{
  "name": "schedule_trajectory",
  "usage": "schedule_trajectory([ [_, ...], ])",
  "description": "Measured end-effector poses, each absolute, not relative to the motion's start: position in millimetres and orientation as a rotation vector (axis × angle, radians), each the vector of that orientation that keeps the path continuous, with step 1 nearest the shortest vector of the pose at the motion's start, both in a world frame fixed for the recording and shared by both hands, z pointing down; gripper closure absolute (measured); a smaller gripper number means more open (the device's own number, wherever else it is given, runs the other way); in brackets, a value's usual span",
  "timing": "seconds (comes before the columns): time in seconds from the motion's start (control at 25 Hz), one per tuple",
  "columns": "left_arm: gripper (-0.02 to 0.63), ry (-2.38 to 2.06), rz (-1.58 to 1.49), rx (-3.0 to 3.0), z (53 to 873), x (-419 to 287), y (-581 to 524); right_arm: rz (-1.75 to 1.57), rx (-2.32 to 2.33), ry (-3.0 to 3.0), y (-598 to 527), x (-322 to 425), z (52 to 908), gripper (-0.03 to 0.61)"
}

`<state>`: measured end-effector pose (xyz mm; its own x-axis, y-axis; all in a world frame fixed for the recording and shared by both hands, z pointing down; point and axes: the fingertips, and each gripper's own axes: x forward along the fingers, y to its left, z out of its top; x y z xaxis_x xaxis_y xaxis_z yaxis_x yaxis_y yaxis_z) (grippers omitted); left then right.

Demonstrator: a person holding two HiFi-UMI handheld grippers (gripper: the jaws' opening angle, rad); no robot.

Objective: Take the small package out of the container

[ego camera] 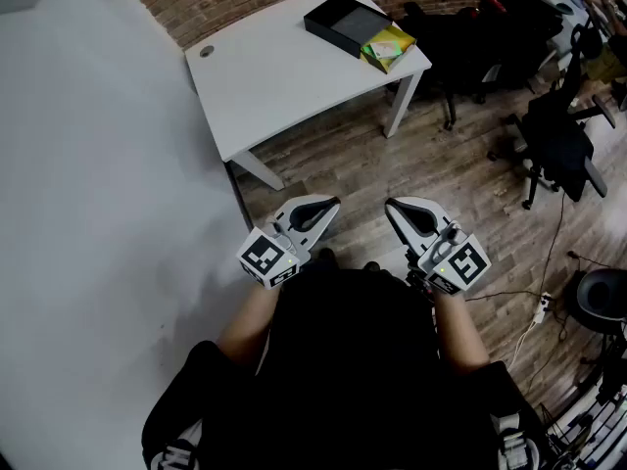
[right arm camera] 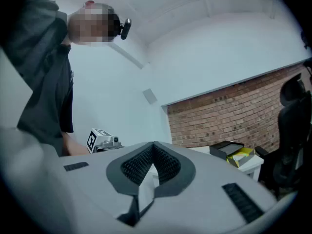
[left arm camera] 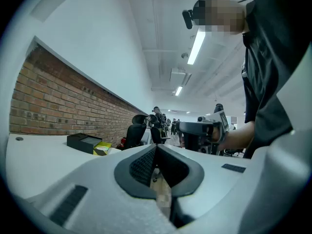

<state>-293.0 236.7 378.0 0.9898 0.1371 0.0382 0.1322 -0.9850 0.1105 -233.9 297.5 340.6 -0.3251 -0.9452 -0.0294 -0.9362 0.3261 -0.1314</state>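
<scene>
In the head view the person stands on the wooden floor (ego camera: 460, 174), well apart from the white desk (ego camera: 274, 76). On that desk the black container (ego camera: 343, 23) sits near the far corner. The small package (ego camera: 389, 45), yellow and green, lies just beside the container on its side toward the corner, touching it or nearly so. It appears to rest on the desk top rather than inside the container, though this view is too small to be sure. The left gripper (ego camera: 333, 204) and the right gripper (ego camera: 391, 205) are held close in front of the person's body, far from the container, with their tips pointing roughly toward it. In the left gripper view the jaws are together at the tips with nothing between them. Past them the container shows small and distant, with the package against its nearer side. In the right gripper view the jaws are likewise closed together and empty, and the container and package again sit far off at the desk's corner. No grasp is in hand. Judged from this, the person stands off from the work, either before the reach or with the package already out of the container. If it is still to be lifted, the next move calls for walking up to the container, opening one pair of jaws and bringing them over the package.
</scene>
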Motion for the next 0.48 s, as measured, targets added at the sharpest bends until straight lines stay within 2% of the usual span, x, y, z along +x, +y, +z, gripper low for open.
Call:
schedule_trajectory([
  [0.2,0.598,0.197,0.059,3.041,378.4,-273.1,257.5,-0.192,-1.806,2.463,325.8,-204.2,355.2,0.574],
  [0.48,0.598,0.241,0.082,3.025,382.6,-247.6,286.0,-0.092,-1.743,2.490,345.0,-193.3,342.7,0.574],
])
